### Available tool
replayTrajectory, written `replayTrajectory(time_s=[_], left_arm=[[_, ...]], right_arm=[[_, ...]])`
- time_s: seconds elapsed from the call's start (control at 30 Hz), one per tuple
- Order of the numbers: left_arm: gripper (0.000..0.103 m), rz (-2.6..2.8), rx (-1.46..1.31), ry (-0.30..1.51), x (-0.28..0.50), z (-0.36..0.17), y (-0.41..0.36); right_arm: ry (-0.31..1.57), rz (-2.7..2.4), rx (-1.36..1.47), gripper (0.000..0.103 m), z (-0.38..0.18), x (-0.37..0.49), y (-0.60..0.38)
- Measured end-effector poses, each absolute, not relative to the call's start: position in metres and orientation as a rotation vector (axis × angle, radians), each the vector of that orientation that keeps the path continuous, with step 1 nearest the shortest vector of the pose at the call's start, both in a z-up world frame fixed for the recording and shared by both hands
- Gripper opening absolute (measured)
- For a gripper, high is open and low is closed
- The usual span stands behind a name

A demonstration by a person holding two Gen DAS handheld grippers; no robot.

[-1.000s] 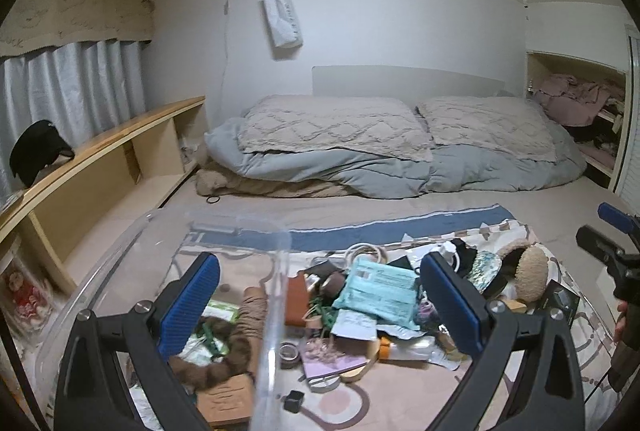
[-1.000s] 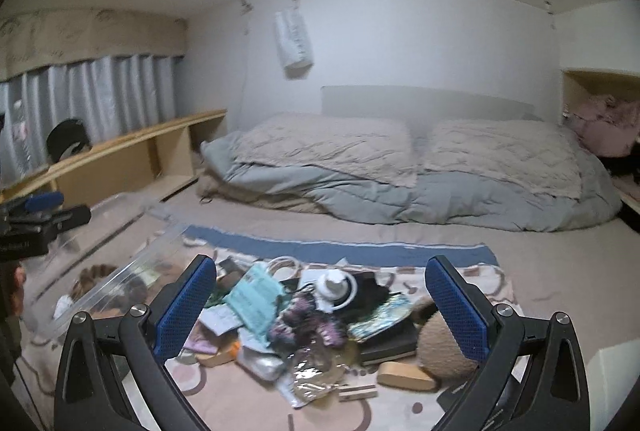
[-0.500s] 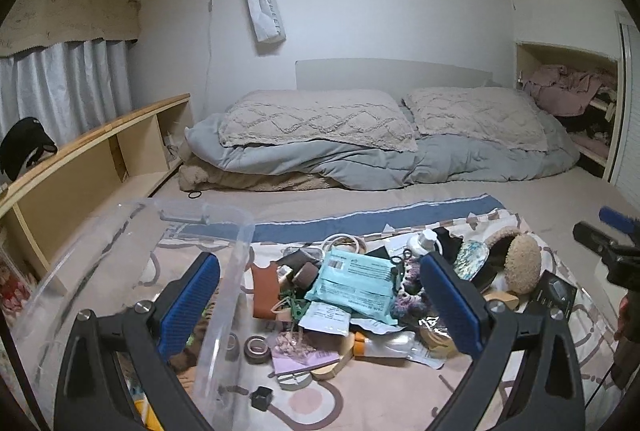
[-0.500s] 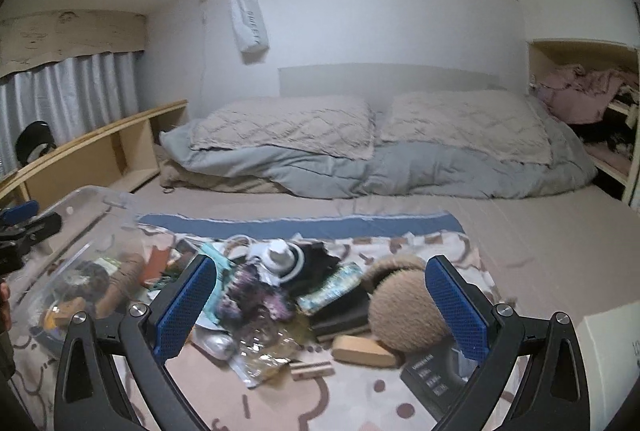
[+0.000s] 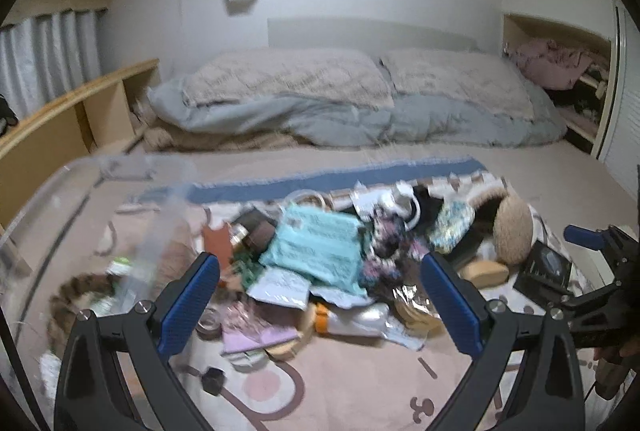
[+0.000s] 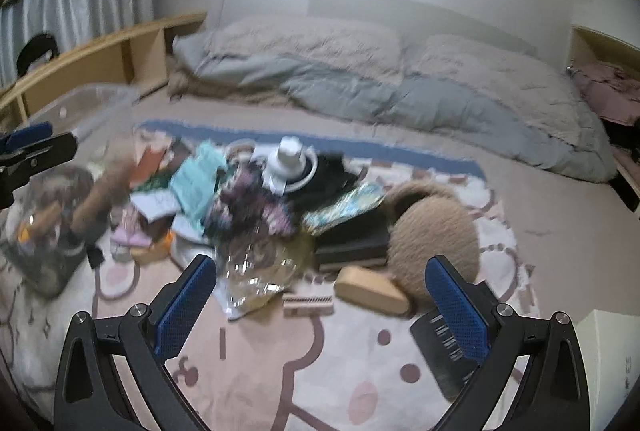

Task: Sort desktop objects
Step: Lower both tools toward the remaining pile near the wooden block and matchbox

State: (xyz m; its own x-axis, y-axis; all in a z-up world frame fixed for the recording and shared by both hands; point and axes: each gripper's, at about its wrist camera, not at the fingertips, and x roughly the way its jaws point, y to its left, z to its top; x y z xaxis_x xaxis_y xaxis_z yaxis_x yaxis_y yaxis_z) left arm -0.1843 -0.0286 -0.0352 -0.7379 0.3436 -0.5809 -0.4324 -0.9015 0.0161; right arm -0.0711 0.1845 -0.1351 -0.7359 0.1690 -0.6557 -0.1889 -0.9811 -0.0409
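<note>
Right wrist view: my right gripper (image 6: 320, 295) hangs spread and empty, the tan block (image 6: 372, 291) lying crosswise just ahead — nearer than to my left gripper (image 5: 320, 291), also spread, beside the clear bin (image 5: 60, 199).

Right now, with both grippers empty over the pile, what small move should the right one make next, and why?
Probably lower the right gripper onto the tan wooden block. Its fingers are spread wide and hold nothing, and the block lies at the pile's near edge, apart from the tangled items, just ahead between them. The clear plastic bin waits at the left to receive it.
</note>
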Motion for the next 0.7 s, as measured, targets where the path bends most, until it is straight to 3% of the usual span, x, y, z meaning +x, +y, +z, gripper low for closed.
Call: replayTrajectory(time_s=[0.37,0.7], left_arm=[[0.101,2.45,-1.059,0.308,-0.192,-0.112,-0.01],[0.101,2.311,-1.313,0.397,-0.184,-0.185,-0.012]], right_arm=[[0.104,2.666,-1.381,0.103,-0.205,-0.101,0.19],[0.136,2.552,-1.528,0.103,-0.242,-0.123,0.188]])
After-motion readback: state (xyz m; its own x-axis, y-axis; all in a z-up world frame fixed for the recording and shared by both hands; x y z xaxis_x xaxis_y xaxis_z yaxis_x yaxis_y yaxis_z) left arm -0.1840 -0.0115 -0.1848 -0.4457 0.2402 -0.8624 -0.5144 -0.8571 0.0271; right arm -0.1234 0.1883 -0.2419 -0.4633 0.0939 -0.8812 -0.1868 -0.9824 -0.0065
